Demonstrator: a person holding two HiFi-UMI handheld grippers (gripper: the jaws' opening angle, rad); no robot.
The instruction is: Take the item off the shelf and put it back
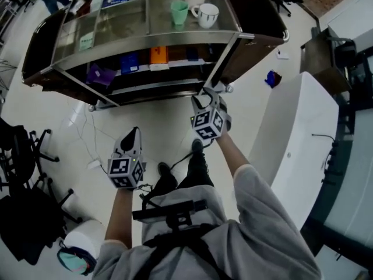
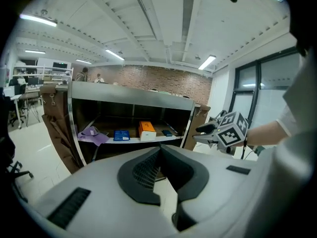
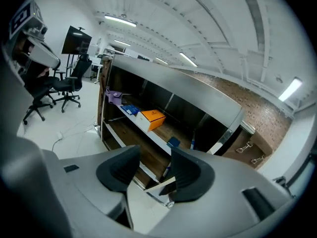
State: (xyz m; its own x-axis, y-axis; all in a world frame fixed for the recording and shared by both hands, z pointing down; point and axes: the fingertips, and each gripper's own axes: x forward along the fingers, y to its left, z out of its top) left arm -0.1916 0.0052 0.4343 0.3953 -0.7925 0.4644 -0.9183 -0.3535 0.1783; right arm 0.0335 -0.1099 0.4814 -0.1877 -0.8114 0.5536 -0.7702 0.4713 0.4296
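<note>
shelf (image 2: 130, 141) holds an orange box (image 2: 147, 129), its print too small to read.

Cup (image 1: 179, 12) just left of mug (image 1: 205, 15) atop the shelf unit (image 1: 175, 38); box (image 1: 158, 55) midway along its inner shelf (image 1: 178, 64).

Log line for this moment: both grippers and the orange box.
left gripper: jaws together, empty | right gripper: jaws apart, empty | orange box: on shelf, untouched

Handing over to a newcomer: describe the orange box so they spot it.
Find the steel cart with cups on top. On its inner shelf, the orange box sits between a blue packet and a small dark box; it alone is orange.
</note>
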